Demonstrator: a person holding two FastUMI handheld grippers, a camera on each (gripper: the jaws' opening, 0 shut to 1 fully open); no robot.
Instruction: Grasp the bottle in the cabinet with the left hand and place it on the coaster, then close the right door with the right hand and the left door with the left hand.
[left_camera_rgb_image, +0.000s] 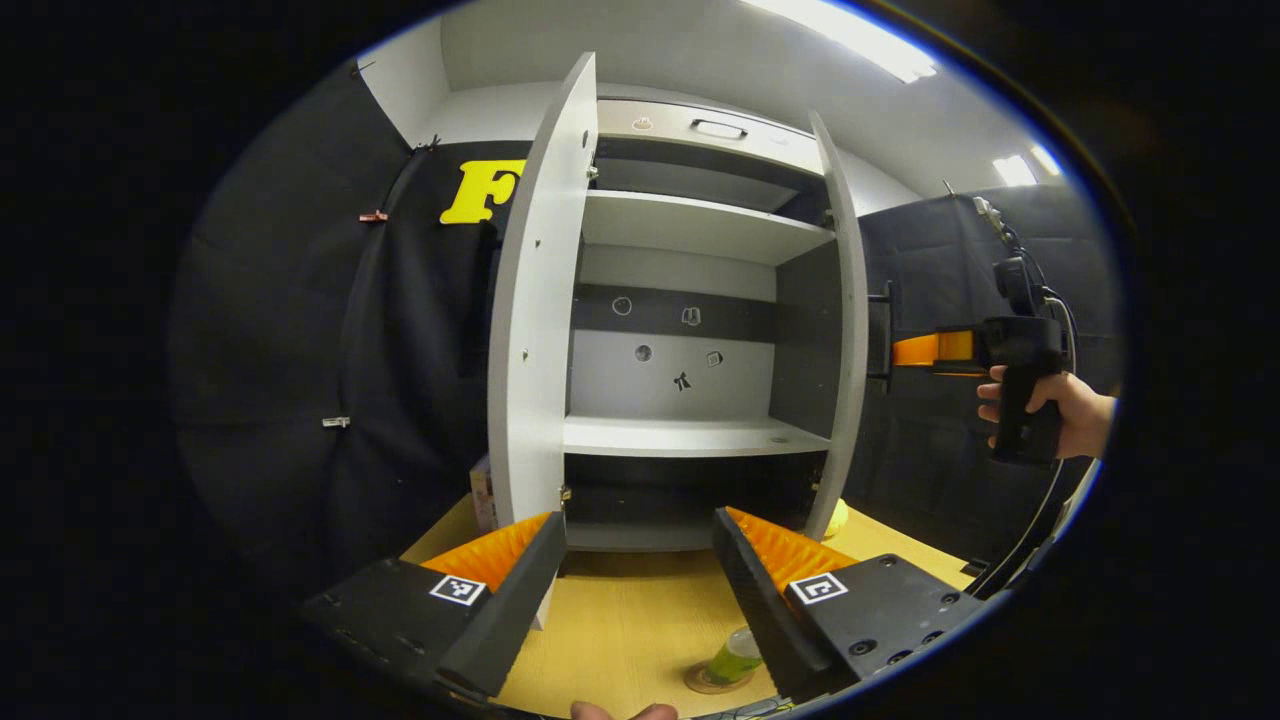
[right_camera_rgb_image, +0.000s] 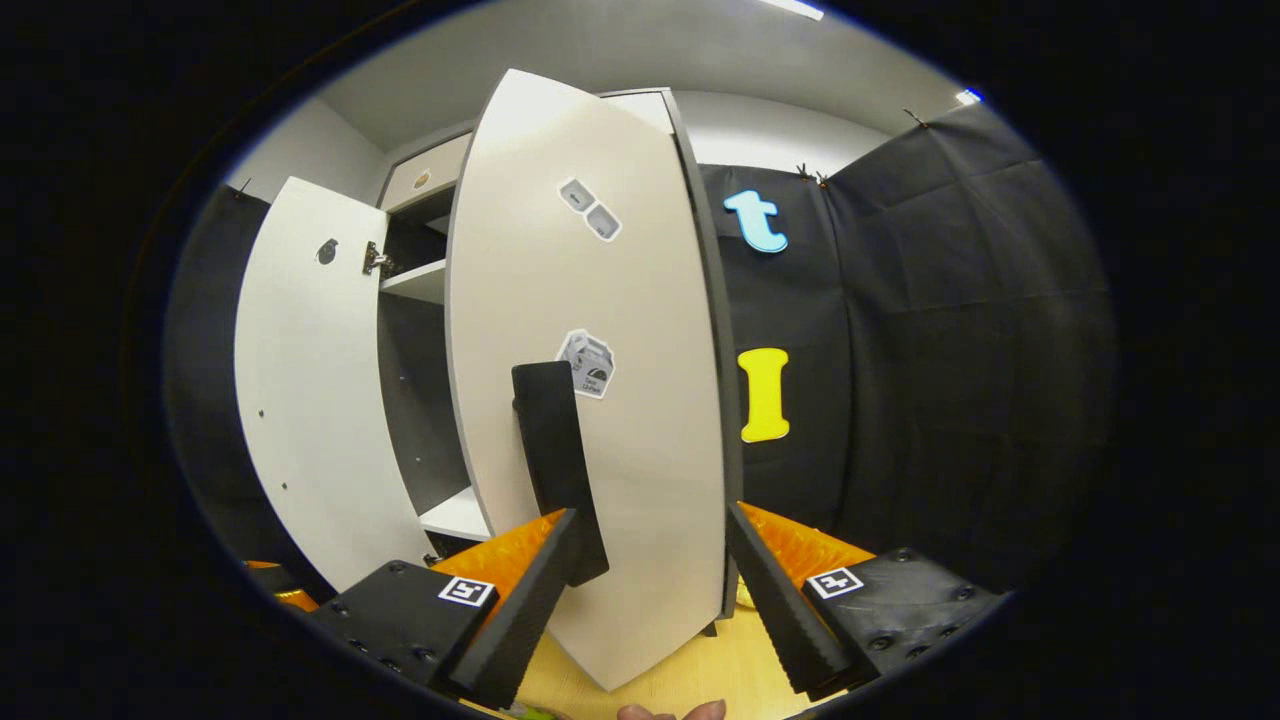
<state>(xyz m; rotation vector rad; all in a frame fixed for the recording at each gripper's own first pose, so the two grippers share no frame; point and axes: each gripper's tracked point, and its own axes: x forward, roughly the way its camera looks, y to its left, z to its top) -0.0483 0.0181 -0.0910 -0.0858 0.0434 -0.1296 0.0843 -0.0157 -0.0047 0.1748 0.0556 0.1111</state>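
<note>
**Right door stood edge-on before the right gripper, bottle already on the coaster.**
The right gripper (right_camera_rgb_image: 650, 600), fingers wide and empty, faced the right door (right_camera_rgb_image: 590, 400) by its handle (right_camera_rgb_image: 555, 450); the bottle (left_camera_rgb_image: 735, 657) rested on the coaster (left_camera_rgb_image: 712, 682) on the counter (left_camera_rgb_image: 620, 620) before the cabinet (left_camera_rgb_image: 690, 300), below the left gripper (left_camera_rgb_image: 635, 600), its fingers also wide and empty; the left door (left_camera_rgb_image: 535, 300) hung open.

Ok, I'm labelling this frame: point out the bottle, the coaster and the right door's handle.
bottle (left_camera_rgb_image: 737, 657), left gripper view, on its green body.
coaster (left_camera_rgb_image: 704, 684), left gripper view, on its rim.
right door's handle (right_camera_rgb_image: 556, 462), right gripper view, mid-bar.
</note>
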